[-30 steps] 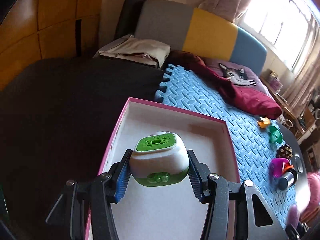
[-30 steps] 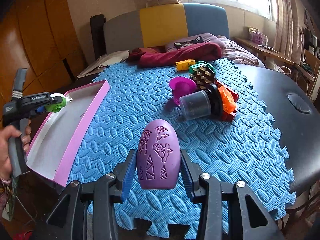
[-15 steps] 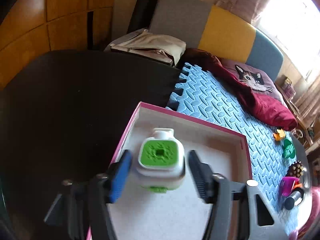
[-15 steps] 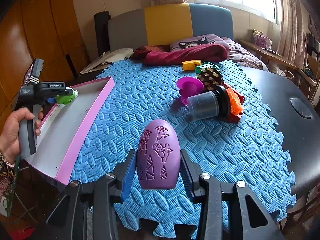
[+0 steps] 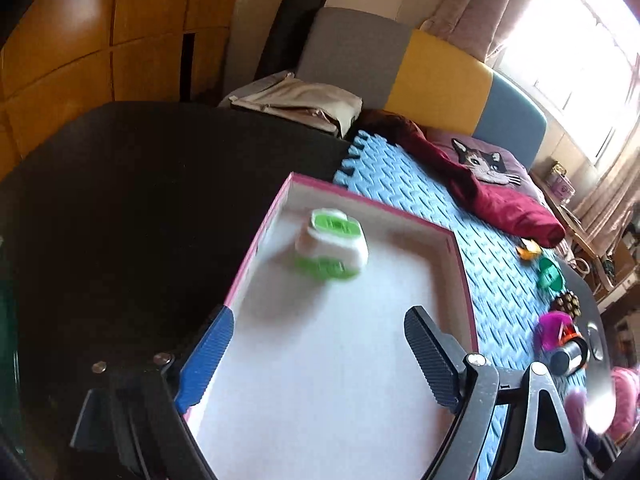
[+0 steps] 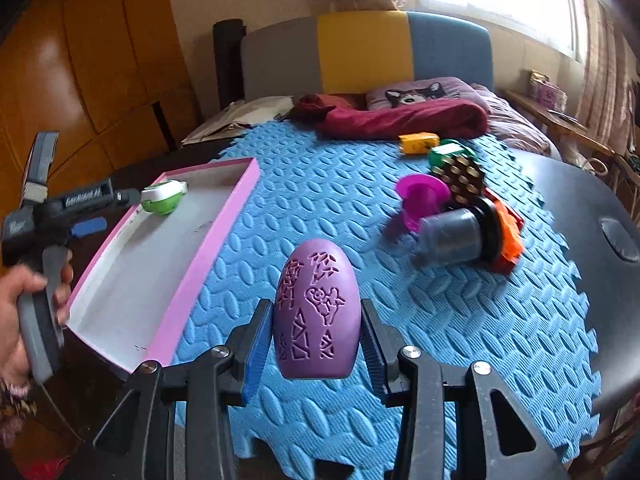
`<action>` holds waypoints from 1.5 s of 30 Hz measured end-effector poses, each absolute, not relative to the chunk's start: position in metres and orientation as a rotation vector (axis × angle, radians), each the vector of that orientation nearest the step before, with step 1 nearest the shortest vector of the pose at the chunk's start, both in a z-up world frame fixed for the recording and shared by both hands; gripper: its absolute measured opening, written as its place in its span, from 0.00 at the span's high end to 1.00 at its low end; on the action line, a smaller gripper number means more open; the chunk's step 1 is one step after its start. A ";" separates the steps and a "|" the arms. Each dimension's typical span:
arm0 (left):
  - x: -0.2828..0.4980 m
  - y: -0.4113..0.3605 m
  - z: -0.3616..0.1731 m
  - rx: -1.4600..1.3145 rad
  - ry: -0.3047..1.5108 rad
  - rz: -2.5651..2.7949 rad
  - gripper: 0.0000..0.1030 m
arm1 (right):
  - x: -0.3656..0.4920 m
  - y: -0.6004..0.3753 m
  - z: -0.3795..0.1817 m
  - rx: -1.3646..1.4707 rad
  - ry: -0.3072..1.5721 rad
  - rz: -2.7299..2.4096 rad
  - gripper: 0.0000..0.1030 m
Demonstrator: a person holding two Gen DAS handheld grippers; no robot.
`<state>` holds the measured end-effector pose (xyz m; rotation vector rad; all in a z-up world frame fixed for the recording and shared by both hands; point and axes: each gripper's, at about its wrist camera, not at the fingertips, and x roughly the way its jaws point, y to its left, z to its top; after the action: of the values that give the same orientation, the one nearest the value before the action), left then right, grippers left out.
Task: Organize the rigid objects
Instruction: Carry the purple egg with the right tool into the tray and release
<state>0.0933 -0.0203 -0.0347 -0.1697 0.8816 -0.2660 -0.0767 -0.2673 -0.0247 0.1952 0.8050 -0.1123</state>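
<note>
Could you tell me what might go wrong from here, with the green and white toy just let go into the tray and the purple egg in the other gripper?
The green and white toy looks blurred, perhaps tumbling; it may roll against the tray wall. In the right view the tray's near corner seems to overhang the mat, so added weight might tip it. The right gripper pinches the purple egg on curved sides, which could slip.
</note>
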 end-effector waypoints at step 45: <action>0.028 0.048 -0.041 -0.233 0.866 -0.199 0.10 | 0.152 -0.167 -0.057 0.156 1.008 0.097 0.59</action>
<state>0.0277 0.0483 -0.0414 -0.2332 0.8661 -0.1993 0.1516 -0.1671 -0.0572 0.1564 1.0075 0.0971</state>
